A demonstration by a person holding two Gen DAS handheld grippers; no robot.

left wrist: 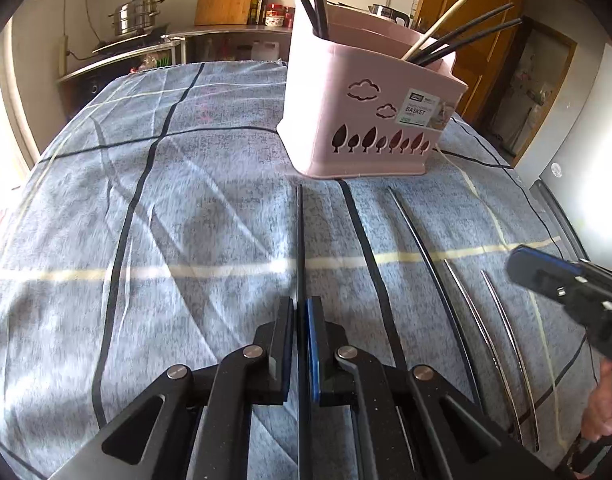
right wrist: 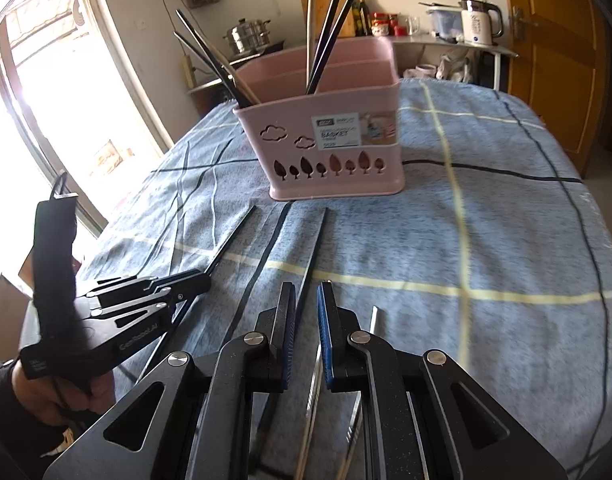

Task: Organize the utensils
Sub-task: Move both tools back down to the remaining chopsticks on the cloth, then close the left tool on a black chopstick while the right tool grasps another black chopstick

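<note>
We hold the left gripper [left wrist: 300, 320] low over the surface [left wrist: 185, 200], which is covered with a blue checked cloth, and its jaws are closed on a black chopstick [left wrist: 299, 240] that runs straight ahead from between the pads toward the pink utensil basket [left wrist: 370, 120]. In the right wrist view that same gripper [right wrist: 201, 278] sits at the left with the dark stick passing out from its tip. Our right gripper [right wrist: 306, 320] hovers just above the cloth with its jaws narrow, a small gap between the blue pads; a silver chopstick [right wrist: 314, 380] lies under that gap, and we cannot tell whether the pads touch it. More chopsticks lie side by side on the cloth: another black one [left wrist: 426, 248] and two silver ones [left wrist: 502, 320] to the right of the held stick. The basket stands upright at the far side of the cloth, with black and pale wooden chopsticks [right wrist: 330, 28] leaning in its compartments.
</note>
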